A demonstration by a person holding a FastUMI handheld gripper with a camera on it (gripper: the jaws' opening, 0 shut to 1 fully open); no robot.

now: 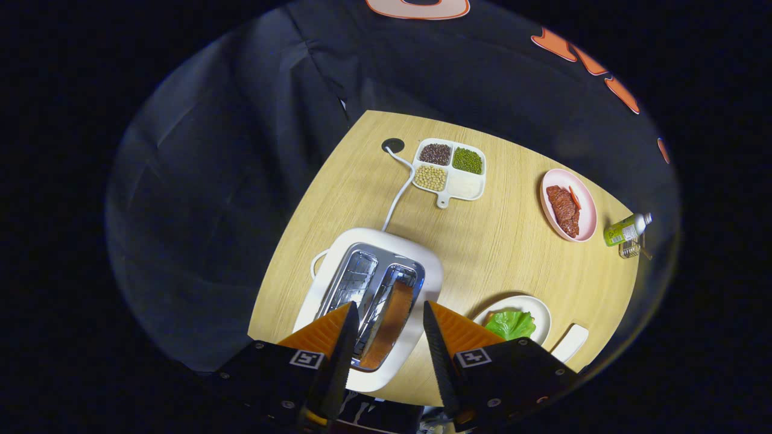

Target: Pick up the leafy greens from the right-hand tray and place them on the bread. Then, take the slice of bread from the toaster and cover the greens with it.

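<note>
Hiding part of the toaster (338,283) at lower centre, the gripper (386,328) hangs above it, fingers spread with nothing held; the bread slice (391,322) stands in the slot between them. Leafy greens (511,324) lie on a plate (537,304) lower right, partly covered. Farther up sit a divided bean tray (467,188), a pink meat plate (588,211) and a bottle (627,229).

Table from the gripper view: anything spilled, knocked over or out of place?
One thing: the bottle at the far right edge of the table lies on its side. Nothing looks spilled. The bread slice sits in the toaster, between the open fingers of the tool, and the greens lie on their plate.
</note>
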